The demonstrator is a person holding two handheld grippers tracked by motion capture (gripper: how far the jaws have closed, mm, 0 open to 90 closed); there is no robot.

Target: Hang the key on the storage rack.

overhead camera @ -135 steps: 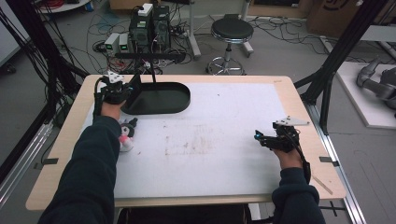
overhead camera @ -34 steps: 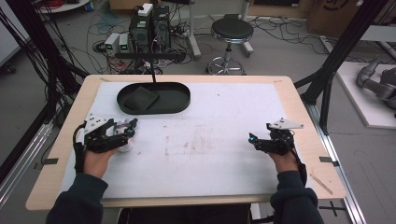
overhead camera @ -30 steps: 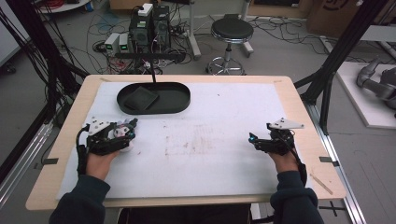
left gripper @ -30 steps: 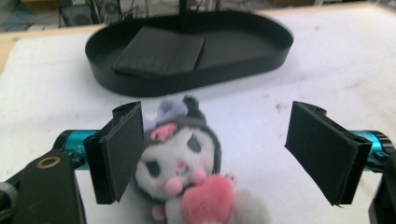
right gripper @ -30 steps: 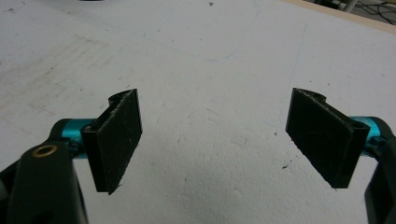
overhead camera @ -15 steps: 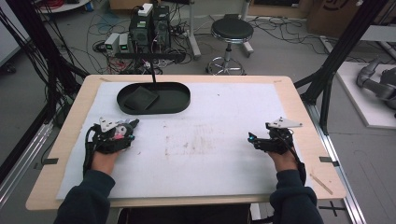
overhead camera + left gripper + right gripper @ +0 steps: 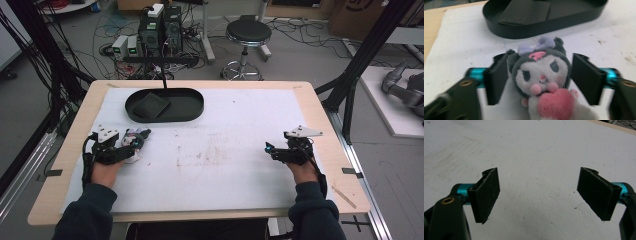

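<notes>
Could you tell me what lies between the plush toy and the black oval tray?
Only bare white table cover separates the grey-and-white plush toy from the black oval tray, seen in the left gripper view.

Plush toy (image 7: 541, 75) upright, seemingly unpinched.

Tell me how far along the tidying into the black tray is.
Done: a dark flat pad lies in the black tray. In hand: the left gripper brackets the plush toy, jaws just reopened, a gap at one pad. Left: grip it and carry it over. The right gripper rests open.

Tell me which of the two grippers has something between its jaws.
The left gripper: a plush toy sits between its jaws. The right gripper has bare white table cover between its.
</notes>
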